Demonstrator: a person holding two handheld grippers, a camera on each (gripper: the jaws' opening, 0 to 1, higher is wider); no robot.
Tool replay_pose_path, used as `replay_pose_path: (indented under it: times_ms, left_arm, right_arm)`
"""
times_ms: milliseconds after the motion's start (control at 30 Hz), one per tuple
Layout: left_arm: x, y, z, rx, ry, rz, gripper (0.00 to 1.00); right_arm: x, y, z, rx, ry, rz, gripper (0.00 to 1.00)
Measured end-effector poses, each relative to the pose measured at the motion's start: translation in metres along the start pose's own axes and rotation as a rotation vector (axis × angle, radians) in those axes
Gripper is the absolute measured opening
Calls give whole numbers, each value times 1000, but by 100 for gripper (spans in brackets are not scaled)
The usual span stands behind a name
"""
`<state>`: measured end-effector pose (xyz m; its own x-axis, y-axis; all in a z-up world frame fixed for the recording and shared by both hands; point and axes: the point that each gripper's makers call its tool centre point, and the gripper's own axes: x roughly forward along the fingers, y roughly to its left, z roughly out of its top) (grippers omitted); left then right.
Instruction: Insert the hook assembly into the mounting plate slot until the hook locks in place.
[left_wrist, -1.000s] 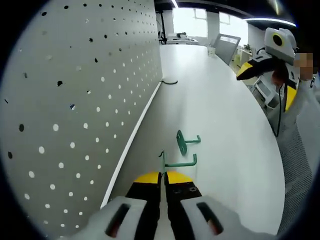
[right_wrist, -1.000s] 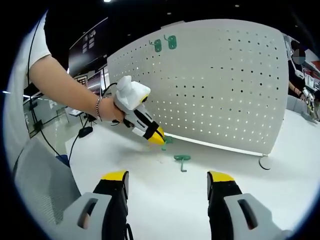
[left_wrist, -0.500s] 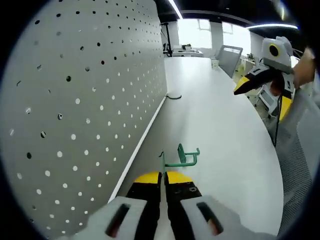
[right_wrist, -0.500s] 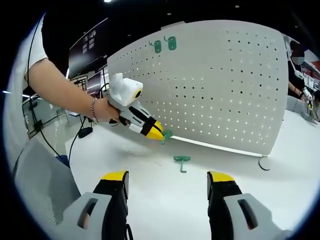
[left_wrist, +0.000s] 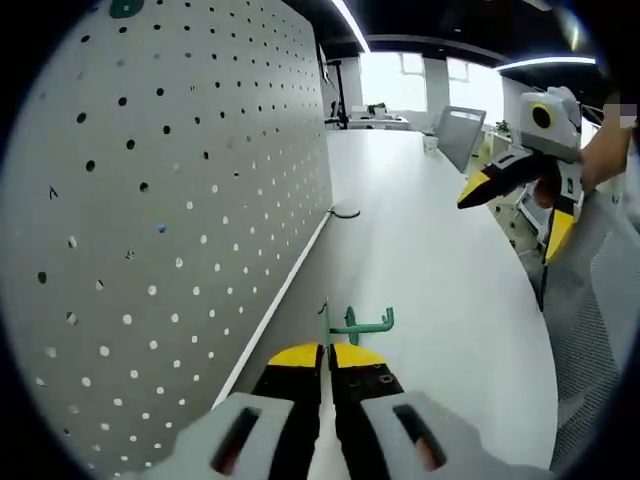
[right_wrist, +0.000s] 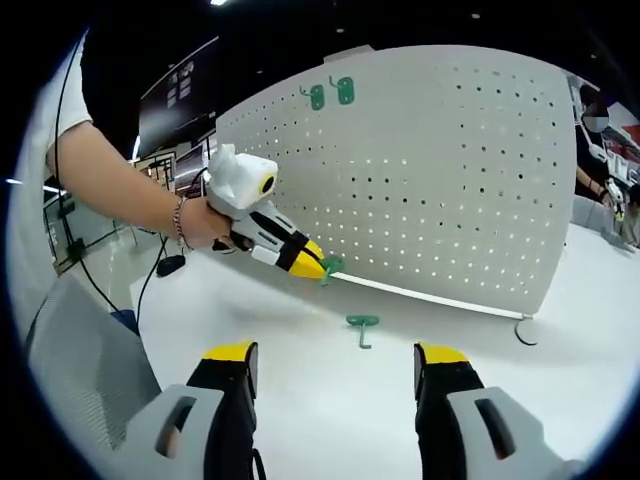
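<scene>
You are keeping the left gripper (left_wrist: 326, 352) pressed shut, its yellow-tipped jaws meeting on the flat plate of a green hook (left_wrist: 352, 324). In the left gripper view the hook is sticking up at 12 o'clock from the jaw tips, its prong pointing toward 3 o'clock and curling up at the end. It is hanging clear of the white table (left_wrist: 440, 260) (nothing else is touching it). The white pegboard (left_wrist: 170, 200) is running along the 9 o'clock side of that view, close beside the jaws but apart from the hook.

In the right gripper view your left hand (right_wrist: 205, 222) is carrying that same gripper in at 10 o'clock, the hook a small green shape at its tip, just in front of the pegboard's lower edge.

You are holding the right gripper (right_wrist: 335, 372) wide open, its two jaws standing well apart at 6 o'clock and gripping nothing. Between and beyond them, a second green hook (right_wrist: 361, 324) is lying on the table, near the board's foot. Two more green hooks (right_wrist: 331, 93) are already sitting in the pegboard near its top edge, at 12 o'clock.
</scene>
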<state>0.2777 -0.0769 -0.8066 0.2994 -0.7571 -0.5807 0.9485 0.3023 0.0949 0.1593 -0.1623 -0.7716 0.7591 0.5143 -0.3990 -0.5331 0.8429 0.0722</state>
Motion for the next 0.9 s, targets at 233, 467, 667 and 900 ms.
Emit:
replay_pose_path:
  times_ms: [233, 467, 667, 900]
  left_arm:
    - [-7, 0, 9, -9, -38, 20, 3]
    - [-17, -2, 21, -19, -90, 38, 3]
    - [-25, -3, 27, -40, -132, 54, 3]
    - [-36, -5, 33, -65, -178, 62, 3]
  right_arm:
    - [-2, 1, 4, -2, -13, 0, 61]
    - [-3, 2, 6, 0, -18, 1, 61]
    - [-3, 2, 9, -2, -25, 3, 61]
    - [-2, 5, 11, -2, -32, 9, 61]
